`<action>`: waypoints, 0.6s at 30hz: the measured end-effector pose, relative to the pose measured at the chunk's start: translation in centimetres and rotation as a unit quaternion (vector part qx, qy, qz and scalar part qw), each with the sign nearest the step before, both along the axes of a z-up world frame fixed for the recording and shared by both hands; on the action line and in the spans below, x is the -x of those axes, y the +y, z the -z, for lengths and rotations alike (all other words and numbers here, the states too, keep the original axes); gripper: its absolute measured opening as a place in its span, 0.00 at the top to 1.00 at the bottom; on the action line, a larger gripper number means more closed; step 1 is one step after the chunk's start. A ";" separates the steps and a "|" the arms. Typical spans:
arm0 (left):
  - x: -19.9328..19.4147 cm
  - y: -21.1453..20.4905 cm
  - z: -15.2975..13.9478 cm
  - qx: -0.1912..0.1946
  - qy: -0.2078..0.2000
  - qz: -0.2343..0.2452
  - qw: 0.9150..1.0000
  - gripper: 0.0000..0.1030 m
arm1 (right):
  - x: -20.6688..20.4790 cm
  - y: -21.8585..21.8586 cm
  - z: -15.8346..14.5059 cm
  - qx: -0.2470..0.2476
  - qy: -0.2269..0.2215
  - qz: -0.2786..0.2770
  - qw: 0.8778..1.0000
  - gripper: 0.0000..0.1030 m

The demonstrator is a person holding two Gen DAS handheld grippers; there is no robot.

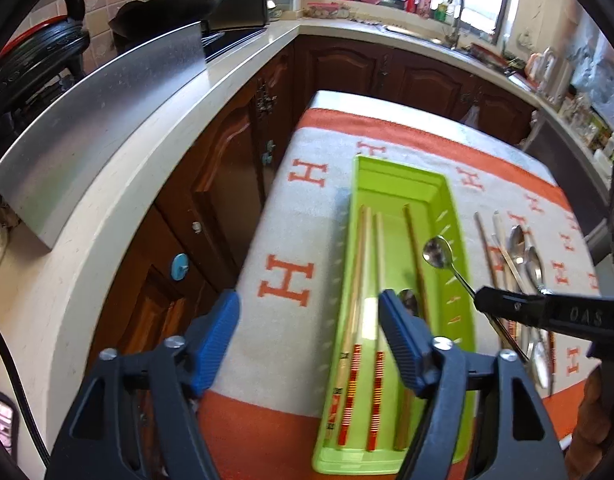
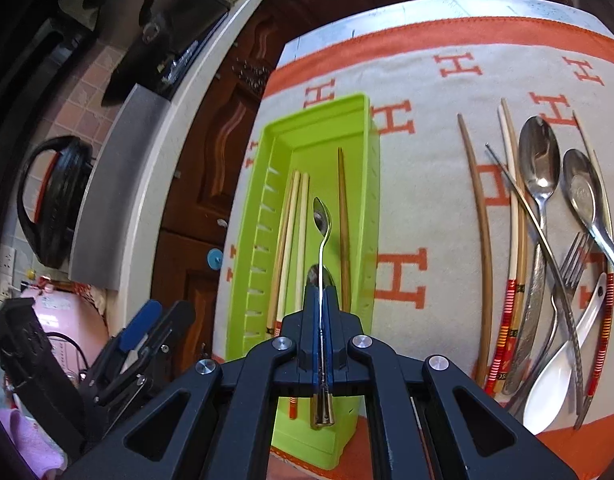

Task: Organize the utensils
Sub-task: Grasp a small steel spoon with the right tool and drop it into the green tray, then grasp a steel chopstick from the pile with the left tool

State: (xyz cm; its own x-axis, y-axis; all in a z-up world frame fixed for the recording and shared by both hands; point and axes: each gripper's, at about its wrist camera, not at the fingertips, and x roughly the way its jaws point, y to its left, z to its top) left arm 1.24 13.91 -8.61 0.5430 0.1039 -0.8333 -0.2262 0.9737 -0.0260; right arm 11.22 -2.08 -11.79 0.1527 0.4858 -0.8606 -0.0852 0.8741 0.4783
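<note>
My right gripper (image 2: pixel 322 300) has its jaws pressed tight on the thin handle of a small metal teaspoon (image 2: pixel 322 216), and I can see the bowl of it hanging in the air above the lime-green cutlery tray (image 2: pixel 363 184), not touching anything inside. From the left wrist view the same teaspoon (image 1: pixel 437 253) sticks out of the right gripper (image 1: pixel 483 298) over the tray's (image 1: pixel 461 240) right wall. In the tray I count three pale bamboo chopsticks (image 2: pixel 293 240) lying side by side along the slotted wall, one darker wooden chopstick (image 2: pixel 343 224) nearer the other wall, and the bowl of another spoon (image 1: pixel 409 302) partly hidden behind my fingers. My left gripper (image 1: pixel 309 340) hovers over the tray's near end with its blue-padded jaws spread wide, holding nothing. To the right of the tray, on the orange-and-grey H-pattern cloth (image 2: pixel 423 208), sits a loose heap: a brown chopstick (image 2: pixel 481 216), two steel tablespoons (image 2: pixel 541 168), a fork (image 2: pixel 571 268), a white ceramic spoon (image 2: pixel 555 380) and red-banded chopsticks (image 2: pixel 507 320), several overlapping
</note>
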 end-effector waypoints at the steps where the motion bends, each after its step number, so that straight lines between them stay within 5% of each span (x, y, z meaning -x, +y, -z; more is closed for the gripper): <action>1: 0.0 0.0 0.1 -0.006 0.004 -0.002 1.000 0.30 | 0.1 0.5 0.2 0.007 0.000 -0.010 1.000 0.98; 7: 0.3 0.6 0.2 -0.004 0.012 -0.007 1.000 0.22 | 1.3 2.4 0.4 0.032 -0.005 -0.055 0.998 0.97; 18: 0.6 0.2 0.1 0.004 0.013 -0.002 1.000 0.20 | 2.0 0.0 -1.9 0.048 -0.039 -0.049 0.997 0.93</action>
State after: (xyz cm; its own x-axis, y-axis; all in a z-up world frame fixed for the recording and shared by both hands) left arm 0.64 14.09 -8.70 0.5205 0.1003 -0.8479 -0.2314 0.9725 -0.0270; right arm 9.17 -2.12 -9.88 0.1769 0.4183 -0.8909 -0.2065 0.9008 0.3819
